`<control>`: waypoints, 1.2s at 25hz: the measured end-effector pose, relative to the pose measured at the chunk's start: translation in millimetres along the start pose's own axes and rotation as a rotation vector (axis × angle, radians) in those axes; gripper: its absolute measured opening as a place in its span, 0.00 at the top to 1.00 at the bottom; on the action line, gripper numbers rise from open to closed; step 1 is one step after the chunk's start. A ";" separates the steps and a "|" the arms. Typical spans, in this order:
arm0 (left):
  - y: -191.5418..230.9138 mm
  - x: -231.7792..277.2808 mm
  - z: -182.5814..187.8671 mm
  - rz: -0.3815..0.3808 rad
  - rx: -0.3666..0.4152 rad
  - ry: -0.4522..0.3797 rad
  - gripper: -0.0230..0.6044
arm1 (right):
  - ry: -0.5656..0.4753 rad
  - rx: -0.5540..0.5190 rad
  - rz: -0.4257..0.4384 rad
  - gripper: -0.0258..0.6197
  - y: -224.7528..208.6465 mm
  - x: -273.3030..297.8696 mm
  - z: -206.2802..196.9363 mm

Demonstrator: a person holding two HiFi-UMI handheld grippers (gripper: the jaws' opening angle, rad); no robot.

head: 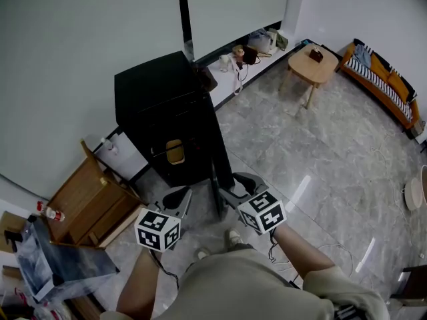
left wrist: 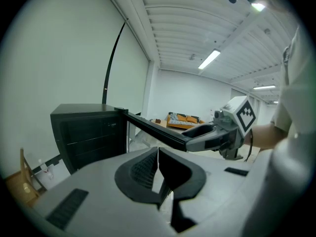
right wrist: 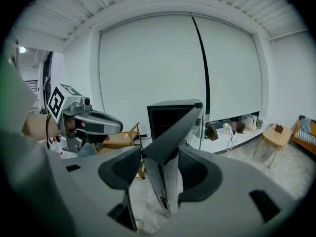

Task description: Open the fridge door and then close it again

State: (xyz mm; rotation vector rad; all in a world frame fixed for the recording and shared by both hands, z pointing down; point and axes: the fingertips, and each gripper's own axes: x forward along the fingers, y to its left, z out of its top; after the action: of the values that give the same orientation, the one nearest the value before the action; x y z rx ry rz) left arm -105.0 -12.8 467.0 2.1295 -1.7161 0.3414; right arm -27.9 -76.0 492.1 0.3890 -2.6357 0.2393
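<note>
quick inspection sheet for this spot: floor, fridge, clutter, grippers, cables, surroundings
surface: grey tiled floor, glossy
job's things: black fridge by the wall; fridge door swung open
clutter: wooden chair beside the fridge; bags on the window ledge
grippers: left gripper shut, empty; right gripper closed on the door's free edge
cables: white cord hanging off the ledge
surroundings: round table; sofa
</note>
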 end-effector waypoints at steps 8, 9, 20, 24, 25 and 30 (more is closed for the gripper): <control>14.0 -10.2 -2.7 0.039 -0.021 -0.008 0.95 | -0.013 -0.084 0.009 0.61 20.0 14.8 9.1; 16.1 -11.4 -3.2 0.044 -0.024 -0.008 0.95 | -0.022 -0.108 0.001 0.61 22.1 16.7 11.4; 34.6 -26.4 -14.2 0.093 -0.058 -0.004 0.95 | -0.067 -0.284 0.005 0.59 44.4 36.8 28.1; 41.5 -30.9 -16.5 0.109 -0.070 -0.007 0.95 | -0.080 -0.346 0.037 0.58 52.3 44.5 33.8; 43.0 -31.7 -17.0 0.112 -0.073 -0.008 0.95 | -0.083 -0.367 0.046 0.58 54.7 46.6 34.7; 50.8 -35.4 -19.6 0.129 -0.086 -0.013 0.95 | -0.079 -0.429 0.106 0.58 66.8 58.2 38.9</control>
State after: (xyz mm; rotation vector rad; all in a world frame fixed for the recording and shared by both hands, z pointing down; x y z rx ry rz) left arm -161.3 17.8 476.9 1.9704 -1.8463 0.2840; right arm -114.6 -35.4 478.4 0.1152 -2.6914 -0.3126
